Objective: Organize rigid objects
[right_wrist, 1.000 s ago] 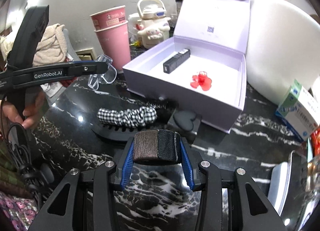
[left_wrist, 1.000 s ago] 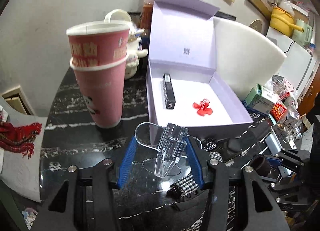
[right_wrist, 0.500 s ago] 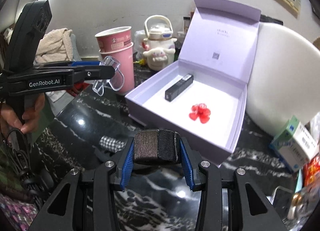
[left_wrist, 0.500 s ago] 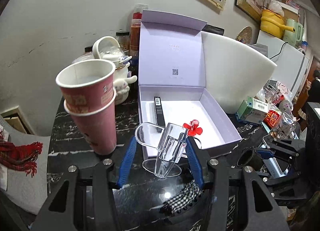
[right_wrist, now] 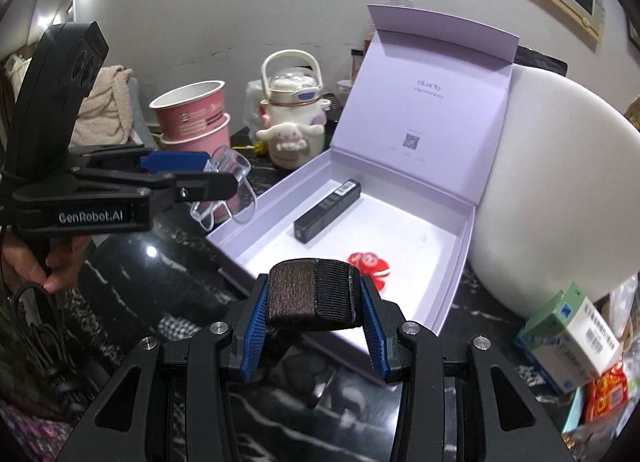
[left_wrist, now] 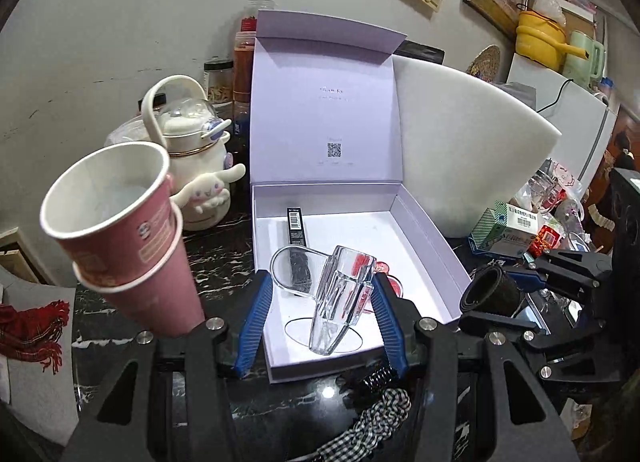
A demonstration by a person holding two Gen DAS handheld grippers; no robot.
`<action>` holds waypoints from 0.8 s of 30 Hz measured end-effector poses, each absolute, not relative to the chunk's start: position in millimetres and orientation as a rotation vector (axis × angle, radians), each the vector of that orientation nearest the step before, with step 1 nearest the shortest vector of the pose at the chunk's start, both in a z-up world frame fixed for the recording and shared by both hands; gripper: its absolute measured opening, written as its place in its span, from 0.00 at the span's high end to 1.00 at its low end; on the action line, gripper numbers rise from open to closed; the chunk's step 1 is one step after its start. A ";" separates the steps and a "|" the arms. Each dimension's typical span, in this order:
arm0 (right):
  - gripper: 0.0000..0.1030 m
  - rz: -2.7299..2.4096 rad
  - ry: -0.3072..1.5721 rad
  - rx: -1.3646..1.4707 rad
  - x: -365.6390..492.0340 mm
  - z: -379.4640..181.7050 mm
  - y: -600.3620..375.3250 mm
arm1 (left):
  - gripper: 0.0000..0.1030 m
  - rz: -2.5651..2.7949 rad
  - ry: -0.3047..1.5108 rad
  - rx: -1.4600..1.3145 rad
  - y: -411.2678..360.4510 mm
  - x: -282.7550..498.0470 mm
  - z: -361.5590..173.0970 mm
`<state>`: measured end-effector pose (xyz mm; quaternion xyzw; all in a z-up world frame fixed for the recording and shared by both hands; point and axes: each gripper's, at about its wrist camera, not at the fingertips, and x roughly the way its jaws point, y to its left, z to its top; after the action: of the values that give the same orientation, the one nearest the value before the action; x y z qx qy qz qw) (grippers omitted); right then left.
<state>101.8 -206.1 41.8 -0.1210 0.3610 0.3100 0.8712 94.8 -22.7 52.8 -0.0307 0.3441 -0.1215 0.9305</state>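
Observation:
My left gripper [left_wrist: 320, 302] is shut on a clear acrylic stand [left_wrist: 340, 294], held in the air over the near edge of the open lilac box [left_wrist: 424, 238]. In the right wrist view that same stand [right_wrist: 228, 190] hangs off the left gripper [right_wrist: 192, 178] just left of the box [right_wrist: 456, 262]. My right gripper [right_wrist: 314, 302] is shut on a brown-and-black band roll [right_wrist: 312, 294], raised before the box's near wall. Inside the box lie a black slim case [right_wrist: 328, 210] and a red clip [right_wrist: 368, 266].
Stacked pink paper cups [left_wrist: 120, 230] and a white character kettle [left_wrist: 192, 166] stand left of the box. A white foam block [left_wrist: 460, 158] leans behind it. A checked scrunchie [left_wrist: 376, 418] lies on the black marble table [left_wrist: 224, 246]. Small cartons [right_wrist: 576, 338] crowd the right.
Both grippers have risen and moved toward the box with their loads. The clear stand now hangs over the box's near edge, and the band roll is closer to its front wall.

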 end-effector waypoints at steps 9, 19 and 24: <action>0.59 0.624 0.752 -0.257 138.2 37.3 -210.5 | 0.51 -0.266 0.736 -0.030 -36.4 128.3 43.3; 0.59 0.587 0.741 -0.270 177.4 32.4 -213.5 | 0.51 -0.260 0.739 0.030 -49.9 165.8 41.6; 0.59 0.575 0.748 -0.277 199.5 25.1 -212.5 | 0.51 -0.250 0.753 0.039 -51.7 186.3 33.4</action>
<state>199.5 -212.5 25.1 -0.1330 0.3592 0.2761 0.8815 186.3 -51.7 33.4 0.0190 0.3666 -0.1215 0.9222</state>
